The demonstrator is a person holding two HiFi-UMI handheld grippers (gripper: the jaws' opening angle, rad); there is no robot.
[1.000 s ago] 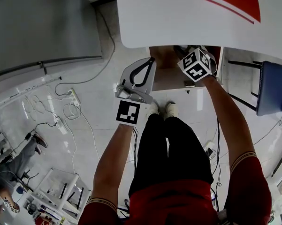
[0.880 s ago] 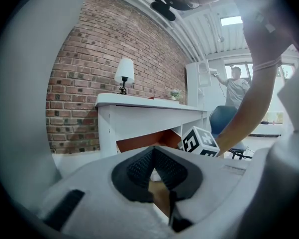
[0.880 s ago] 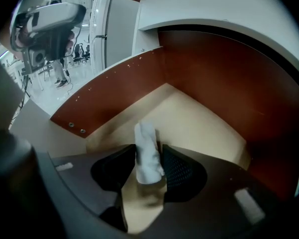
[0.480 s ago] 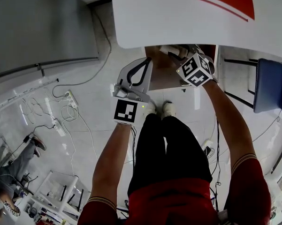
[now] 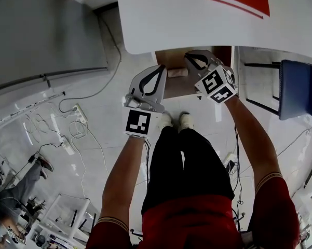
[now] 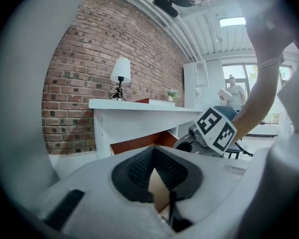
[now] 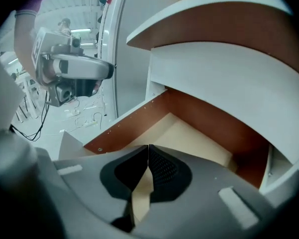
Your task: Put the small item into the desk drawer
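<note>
Since the item (image 5: 177, 72) lies in the open drawer (image 5: 172, 88), your right hand-held gripper (image 5: 190, 57) just clenched empty, left hand-held gripper (image 5: 161, 70) clenched too; shutting probably remains.

Bright even light, sheen on the pale floor (image 5: 111, 118), strong fisheye curving, dark vignetted corners, near foreground blurred.

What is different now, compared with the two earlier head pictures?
The right gripper has drawn back out of the drawer, toward the person. It let go of the small item, which now lies in the drawer. Its jaws have just closed with nothing between them. The left gripper stayed shut beside the open drawer.
</note>
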